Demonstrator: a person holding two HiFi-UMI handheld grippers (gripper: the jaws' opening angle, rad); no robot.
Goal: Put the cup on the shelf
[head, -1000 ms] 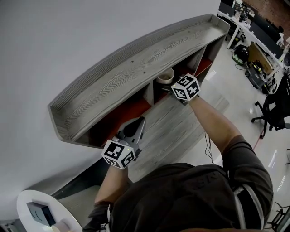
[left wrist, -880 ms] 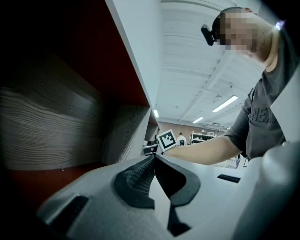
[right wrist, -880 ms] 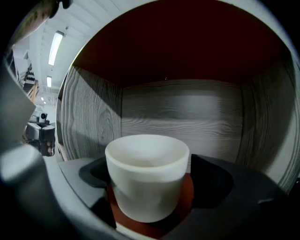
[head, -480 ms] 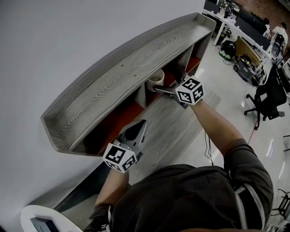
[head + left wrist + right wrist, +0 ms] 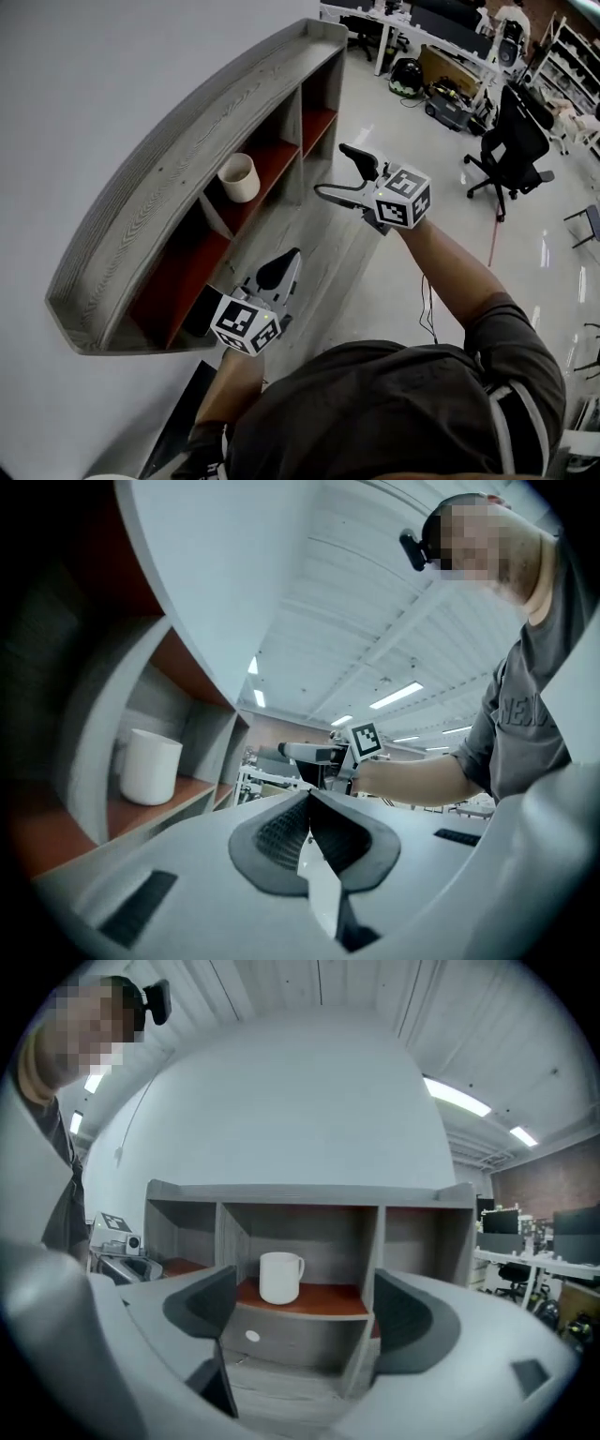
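The white cup [image 5: 238, 177] stands upright on the red board of the middle compartment of the grey wooden shelf [image 5: 159, 178]. In the right gripper view the cup [image 5: 279, 1277] is straight ahead, well beyond the jaws. My right gripper [image 5: 336, 173] hovers in front of the shelf, apart from the cup; its jaws stand wide with nothing between them and are closing slightly. My left gripper [image 5: 284, 264] is lower and nearer the body, shut and empty. From the left gripper view the cup [image 5: 150, 766] appears at the left, with the pads [image 5: 281, 832] pressed together.
A grey desk top [image 5: 309, 244] runs under the shelf. The left and right compartments hold nothing visible. A black office chair [image 5: 511, 131] and desks with equipment stand on the shiny floor at the right. A white wall rises behind the shelf.
My right gripper has drawn back out of the middle compartment, leaving the cup standing there. The left gripper has stayed in place. The head view has swung, showing more floor.
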